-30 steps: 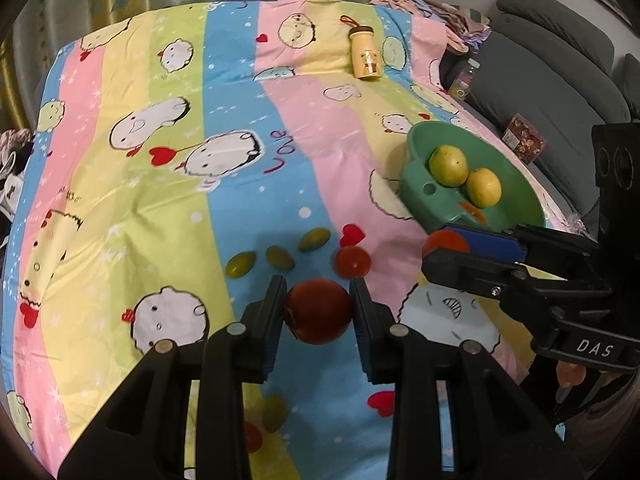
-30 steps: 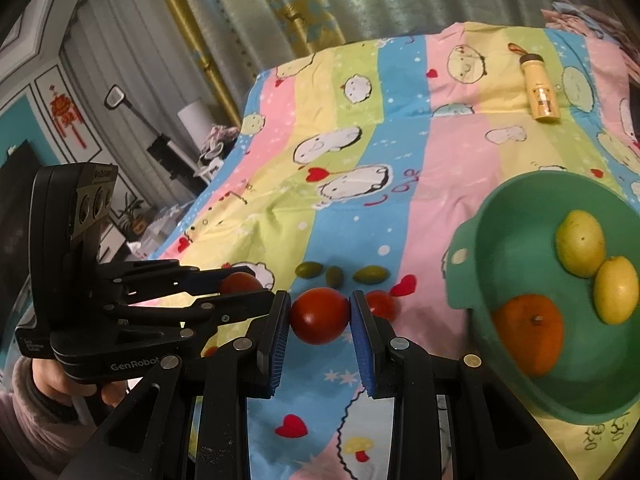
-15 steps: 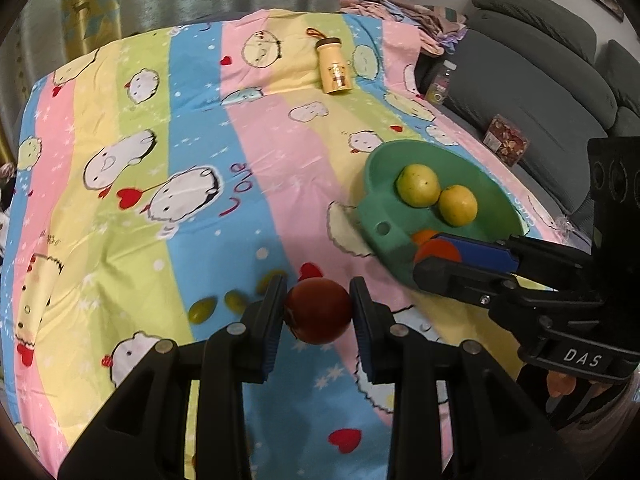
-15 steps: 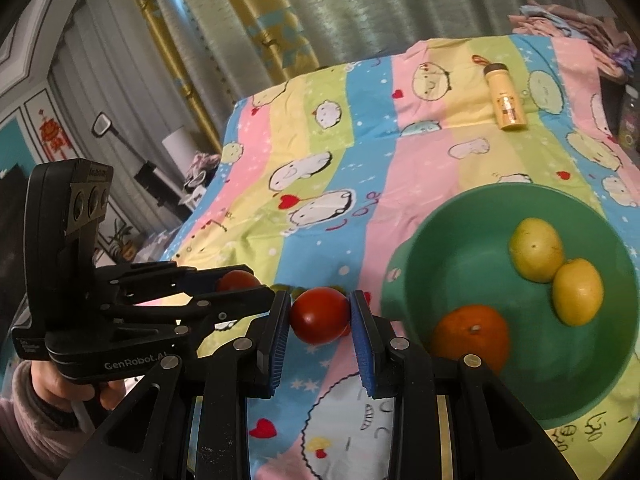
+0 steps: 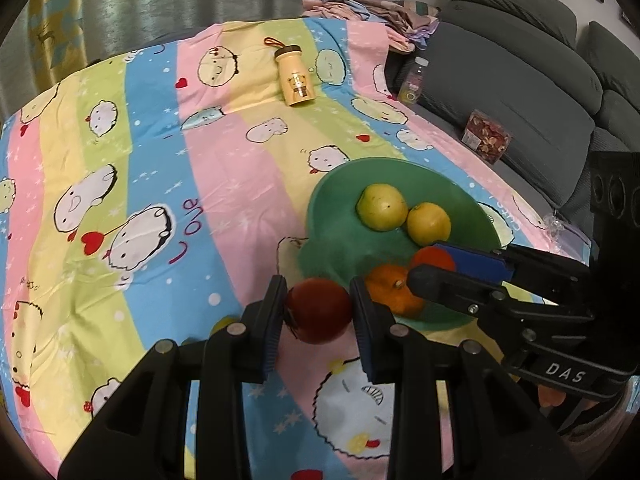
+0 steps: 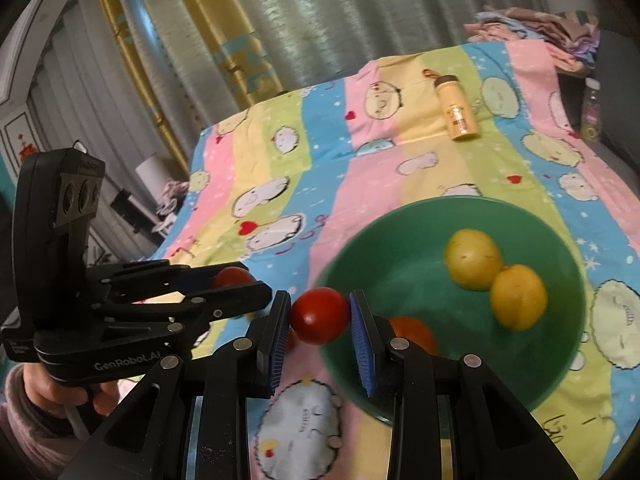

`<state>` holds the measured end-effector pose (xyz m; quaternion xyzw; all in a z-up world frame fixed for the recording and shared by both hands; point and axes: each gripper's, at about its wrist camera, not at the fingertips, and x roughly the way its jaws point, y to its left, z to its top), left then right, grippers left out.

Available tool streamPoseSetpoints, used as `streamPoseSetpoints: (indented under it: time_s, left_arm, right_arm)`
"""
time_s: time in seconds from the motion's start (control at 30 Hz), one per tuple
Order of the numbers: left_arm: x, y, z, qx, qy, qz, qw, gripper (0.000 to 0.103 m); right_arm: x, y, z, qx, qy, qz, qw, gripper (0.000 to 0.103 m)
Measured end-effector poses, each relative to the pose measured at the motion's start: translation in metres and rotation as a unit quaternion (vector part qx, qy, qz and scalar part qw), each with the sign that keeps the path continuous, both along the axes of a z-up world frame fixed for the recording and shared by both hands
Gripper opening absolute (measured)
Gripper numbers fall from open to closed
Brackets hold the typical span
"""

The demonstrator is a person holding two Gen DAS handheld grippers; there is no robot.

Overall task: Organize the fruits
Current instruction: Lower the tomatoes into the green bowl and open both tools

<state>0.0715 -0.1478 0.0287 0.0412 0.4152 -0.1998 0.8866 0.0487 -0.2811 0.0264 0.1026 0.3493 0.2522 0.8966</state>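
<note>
In the left wrist view my left gripper (image 5: 318, 300) is shut on a dark red tomato (image 5: 318, 316), held just short of the near rim of a green bowl (image 5: 320, 204). The bowl holds two yellow fruits (image 5: 382, 208) and an orange (image 5: 390, 296). My right gripper (image 6: 319, 306) is shut on a brighter red tomato (image 6: 319, 320), held over the bowl's (image 6: 400, 240) near-left rim. The right wrist view also shows the left gripper (image 6: 248, 280) at the left, with its red tomato (image 6: 230, 278) between the fingers. From the left wrist the right gripper (image 5: 430, 262) reaches over the bowl.
A yellow bottle (image 5: 295, 80) lies far back on the striped cartoon cloth (image 5: 160, 160). A grey sofa (image 5: 520, 80) with a small bottle (image 5: 412, 84) and a box (image 5: 486, 140) borders the right edge. Folded clothes (image 5: 368, 4) sit behind. A hand (image 6: 36, 392) grips the left tool.
Both grippers have carried their tomatoes rightward to the green bowl, which is now much closer. The small green fruits on the cloth have slipped behind the left fingers.
</note>
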Motion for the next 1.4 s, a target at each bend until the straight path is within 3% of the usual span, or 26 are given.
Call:
streamPoseSetpoints:
  time_s: [0.57, 1.4]
  left_arm:
    - [0.024, -0.047, -0.005, 0.029, -0.005, -0.034, 0.9990, 0.032]
    - [0.043, -0.073, -0.034, 0.095, 0.007, -0.049, 0.9943, 0.033]
  right_arm:
    - [0.007, -0.034, -0.008, -0.031, -0.006, -0.064, 0.997, 0.033]
    - [0.016, -0.042, -0.021, -0.064, 0.009, -0.083, 0.994, 0.033]
